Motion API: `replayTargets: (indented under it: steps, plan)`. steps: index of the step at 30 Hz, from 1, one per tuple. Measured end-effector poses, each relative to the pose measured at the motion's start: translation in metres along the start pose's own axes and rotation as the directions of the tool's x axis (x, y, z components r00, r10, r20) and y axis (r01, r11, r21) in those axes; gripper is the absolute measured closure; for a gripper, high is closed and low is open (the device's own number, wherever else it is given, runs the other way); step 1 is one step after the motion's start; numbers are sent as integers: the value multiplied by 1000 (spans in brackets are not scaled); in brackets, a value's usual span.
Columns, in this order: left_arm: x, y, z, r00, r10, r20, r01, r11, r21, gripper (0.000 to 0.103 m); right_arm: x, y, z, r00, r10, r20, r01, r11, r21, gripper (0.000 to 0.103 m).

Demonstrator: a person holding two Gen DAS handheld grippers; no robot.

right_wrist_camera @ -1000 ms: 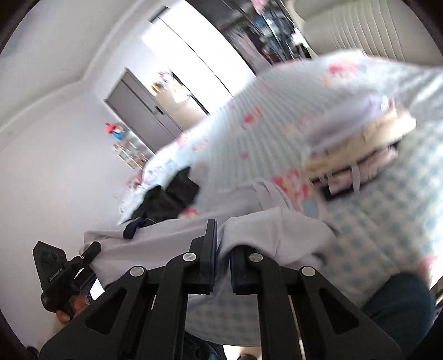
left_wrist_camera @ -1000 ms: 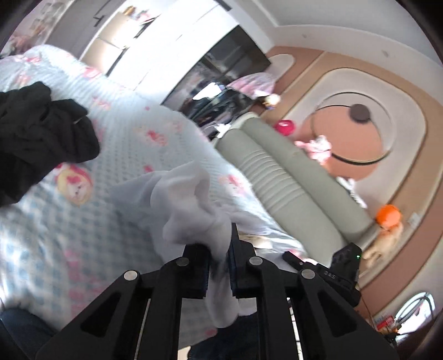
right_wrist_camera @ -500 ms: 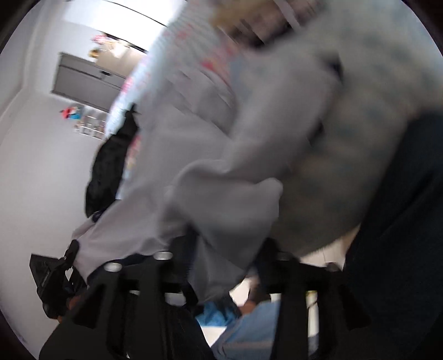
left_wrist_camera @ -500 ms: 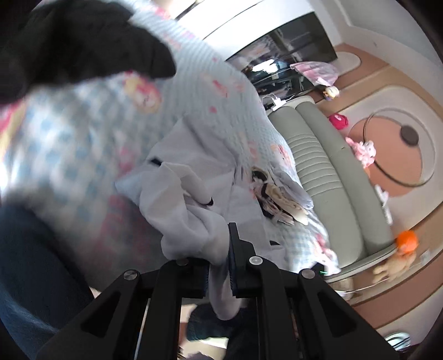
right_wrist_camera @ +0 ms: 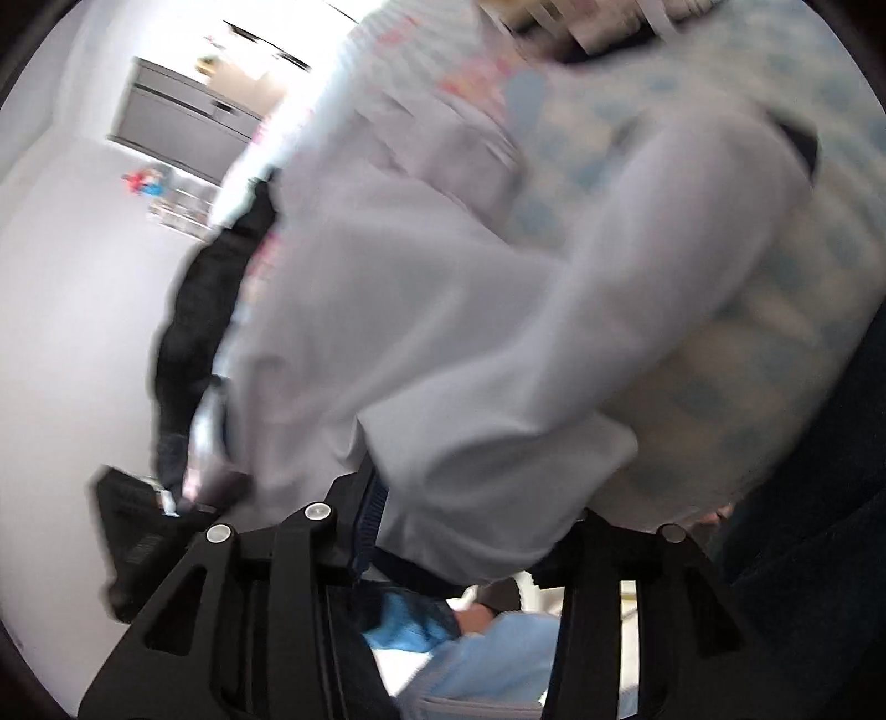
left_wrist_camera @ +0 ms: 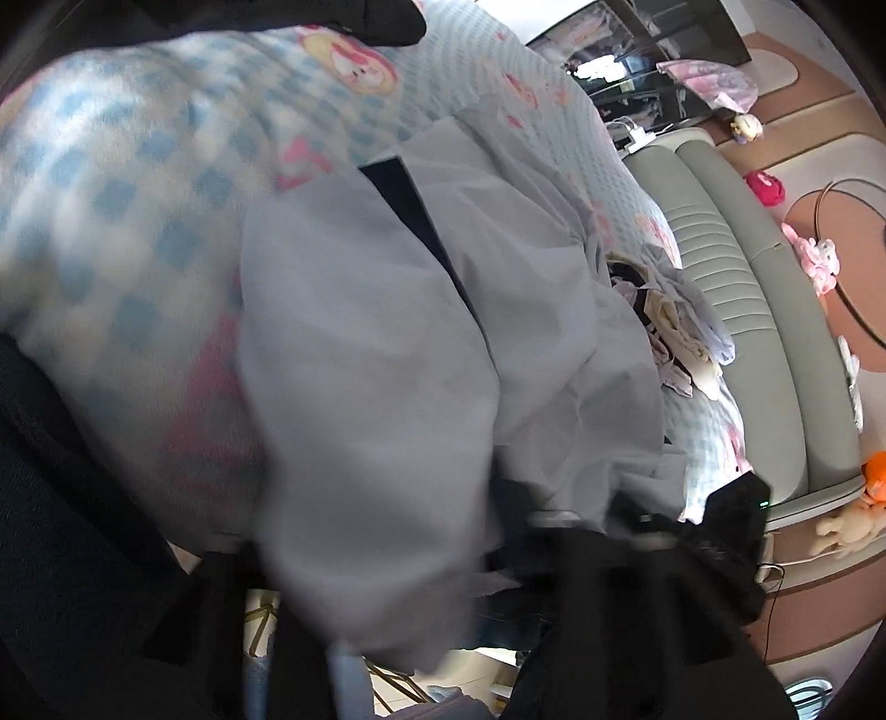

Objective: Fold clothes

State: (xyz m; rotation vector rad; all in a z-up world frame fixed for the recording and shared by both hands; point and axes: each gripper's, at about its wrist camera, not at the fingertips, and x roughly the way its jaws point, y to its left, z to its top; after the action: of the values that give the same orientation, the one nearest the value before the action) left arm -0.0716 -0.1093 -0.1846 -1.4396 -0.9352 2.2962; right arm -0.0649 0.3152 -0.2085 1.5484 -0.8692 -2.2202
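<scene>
A pale lilac garment [left_wrist_camera: 387, 332] with a dark navy trim lies spread over the edge of the blue-checked bed cover [left_wrist_camera: 138, 194]. My left gripper [left_wrist_camera: 443, 531] sits low at that edge. A bunch of the cloth is still pinched between its jaws, which are opening, and the fabric drapes over its fingers. In the right wrist view the same garment [right_wrist_camera: 470, 332] hangs in a thick fold. My right gripper [right_wrist_camera: 470, 526] has its fingers wide apart on either side of that fold; the jaws are closing and do not press on it.
A pile of black clothes [left_wrist_camera: 360, 22] lies further up the bed. A stack of folded clothes [left_wrist_camera: 675, 332] sits near the far edge, beside a green padded bench [left_wrist_camera: 747, 332]. The person's dark trouser leg [left_wrist_camera: 55, 498] stands against the bed.
Both grippers dropped from above the bed to its near edge, laying the garment flat over it. The right gripper let go and stands apart around a fold.
</scene>
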Motion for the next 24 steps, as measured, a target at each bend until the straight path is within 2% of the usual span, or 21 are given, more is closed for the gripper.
replayTargets:
  steps: [2,4,6,8,11,14,16,17,19,20,22,24]
  plan:
    - [-16,-9,7,998,-25,53,24,999,24,92,1,1,0,1000,2,10,-2,1000,-6,85]
    - [-41,-22,15,987,-91,132,81,994,72,93,-8,13,2,999,-10,32,12,998,-59,92]
    - [-71,-43,23,968,-161,194,129,978,166,94,-26,32,11,997,-12,70,20,993,-119,94]
    - [-103,-69,31,941,-236,244,165,946,279,94,-58,52,23,989,39,143,-18,989,-144,94]
    - [-137,-102,36,902,-315,295,181,897,404,94,-108,82,35,957,117,266,-61,976,-209,94]
    - [-162,-125,34,875,-358,326,179,865,469,94,-152,106,39,914,208,348,-113,955,-273,94]
    - [-169,-126,34,862,-371,346,198,874,444,94,-172,113,38,895,248,371,-137,944,-300,94]
    - [-168,-121,34,869,-351,350,189,887,422,94,-176,114,38,893,250,375,-136,943,-304,94]
    - [-148,-109,37,905,-285,315,164,918,360,94,-174,107,37,902,210,376,-97,949,-299,94]
    - [-138,-102,39,922,-252,295,149,932,329,94,-166,101,37,913,180,366,-74,956,-285,94]
    - [-103,-85,45,966,-157,205,101,961,259,94,-137,85,45,950,103,296,-35,974,-225,94]
    - [-59,-82,72,990,-5,140,-30,968,248,96,-95,71,68,978,6,209,34,982,-188,94]
